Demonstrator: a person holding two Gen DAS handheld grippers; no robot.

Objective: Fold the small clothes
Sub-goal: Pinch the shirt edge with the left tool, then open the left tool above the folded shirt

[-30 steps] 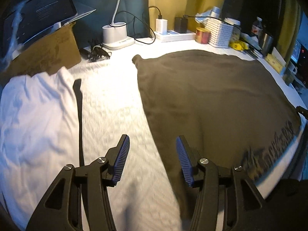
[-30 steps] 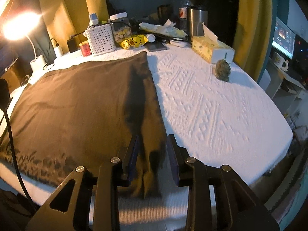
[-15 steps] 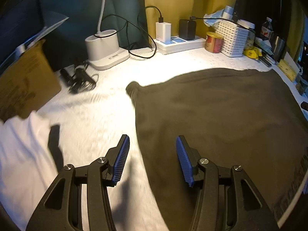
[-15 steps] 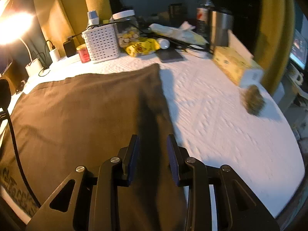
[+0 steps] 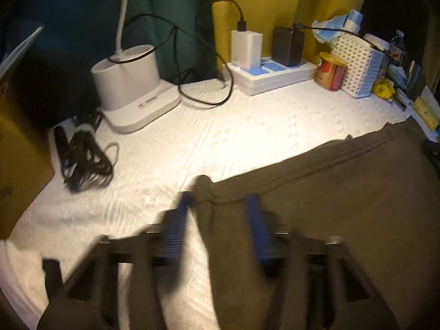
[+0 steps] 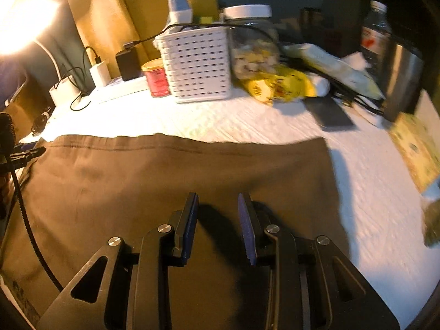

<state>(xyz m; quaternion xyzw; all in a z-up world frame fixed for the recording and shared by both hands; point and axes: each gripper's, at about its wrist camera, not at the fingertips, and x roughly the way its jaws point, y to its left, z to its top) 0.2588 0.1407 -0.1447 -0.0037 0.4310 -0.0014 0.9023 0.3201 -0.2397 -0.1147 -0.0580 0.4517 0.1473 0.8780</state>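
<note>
A brown garment [image 5: 330, 206] lies spread flat on the white bedspread [image 5: 220, 137]. My left gripper [image 5: 217, 214] is blurred with motion and straddles the garment's far left corner. Its jaws are closing, with the bunched corner between them and the pads still apart from the cloth. In the right wrist view the garment [image 6: 137, 187] fills the lower half, its far hem running straight across. My right gripper [image 6: 217, 209] hovers open over the cloth near the far right corner, with nothing between its fingers. A white garment [image 5: 16, 269] lies at the lower left.
Along the back stand a white lamp base [image 5: 132, 82], a power strip [image 5: 269, 74] with chargers, a red tin [image 6: 158, 78], a white basket [image 6: 198, 63], a yellow snack bag [image 6: 277, 85] and a steel tumbler [image 6: 404, 79]. A bundled black cable [image 5: 82, 162] lies left.
Both grippers have travelled forward along the garment's side edges to its far hem. The left one now sits over the far left corner. The white garment has slid mostly out of view.
</note>
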